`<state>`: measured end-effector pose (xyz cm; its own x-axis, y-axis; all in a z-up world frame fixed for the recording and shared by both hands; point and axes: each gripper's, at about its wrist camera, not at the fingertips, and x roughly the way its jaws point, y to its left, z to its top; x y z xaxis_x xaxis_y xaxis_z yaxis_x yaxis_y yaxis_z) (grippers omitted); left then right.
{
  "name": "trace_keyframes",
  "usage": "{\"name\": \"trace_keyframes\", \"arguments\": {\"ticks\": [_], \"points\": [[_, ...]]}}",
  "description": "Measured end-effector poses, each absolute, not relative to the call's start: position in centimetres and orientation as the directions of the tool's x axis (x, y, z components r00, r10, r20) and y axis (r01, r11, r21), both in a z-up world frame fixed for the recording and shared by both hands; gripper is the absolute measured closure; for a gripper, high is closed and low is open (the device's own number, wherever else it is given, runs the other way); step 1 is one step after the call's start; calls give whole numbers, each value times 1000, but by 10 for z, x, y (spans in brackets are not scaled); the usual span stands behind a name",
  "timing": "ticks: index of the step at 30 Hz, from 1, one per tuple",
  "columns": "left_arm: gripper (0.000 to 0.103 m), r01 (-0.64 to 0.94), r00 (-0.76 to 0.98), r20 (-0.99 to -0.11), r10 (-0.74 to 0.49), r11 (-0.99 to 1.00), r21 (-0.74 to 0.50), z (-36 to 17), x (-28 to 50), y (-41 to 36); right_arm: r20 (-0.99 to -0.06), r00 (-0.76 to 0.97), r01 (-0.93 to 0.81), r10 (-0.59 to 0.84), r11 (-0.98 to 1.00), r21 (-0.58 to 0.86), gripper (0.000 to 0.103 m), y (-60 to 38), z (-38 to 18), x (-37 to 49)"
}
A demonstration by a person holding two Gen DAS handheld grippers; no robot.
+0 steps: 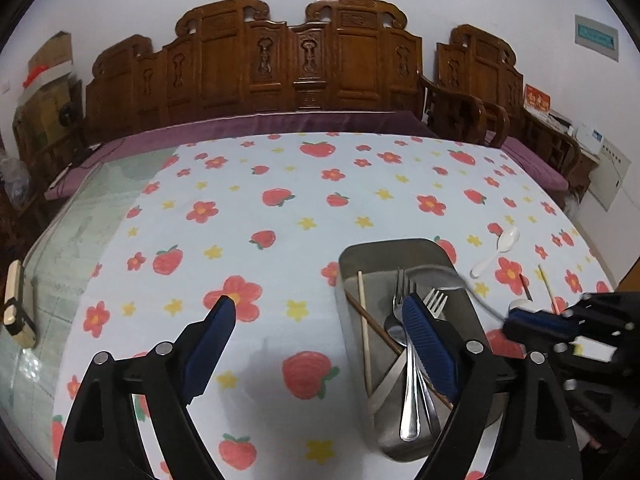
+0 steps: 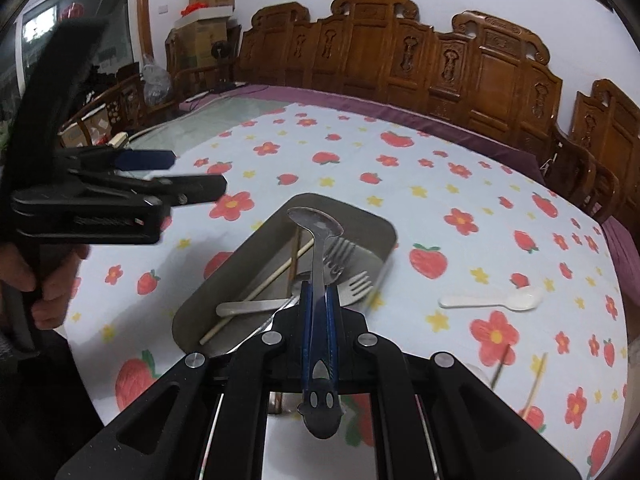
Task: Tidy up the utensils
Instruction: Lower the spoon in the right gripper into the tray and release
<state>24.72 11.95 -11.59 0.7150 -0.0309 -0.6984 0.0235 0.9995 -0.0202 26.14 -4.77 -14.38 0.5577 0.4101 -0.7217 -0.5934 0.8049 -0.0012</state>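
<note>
A steel tray lies on the flowered tablecloth and holds forks, chopsticks and a white spoon. My right gripper is shut on a metal spoon and holds it over the tray, bowl pointing away. It appears at the right edge of the left wrist view. My left gripper is open and empty, left of the tray, its right finger over the tray. A white plastic spoon and two chopsticks lie on the cloth right of the tray.
A wooden bench with a purple cushion runs along the table's far side. A small tan object lies on the bare glass at the table's left edge. Cardboard boxes stand in the far left corner.
</note>
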Motion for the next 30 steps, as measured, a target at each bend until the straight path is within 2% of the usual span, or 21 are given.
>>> {"name": "trace_keyframes", "arguments": {"ticks": [15,30], "points": [[21,-26,730,-682,-34,997,-78,-107,242,149,-803,506,-550,316,835,-18,94,0,-191,294],[21,-16,726,-687,-37,997,-71,-109,242,143,-760,487,-567,431,818,100,93,-19,-177,283]]}}
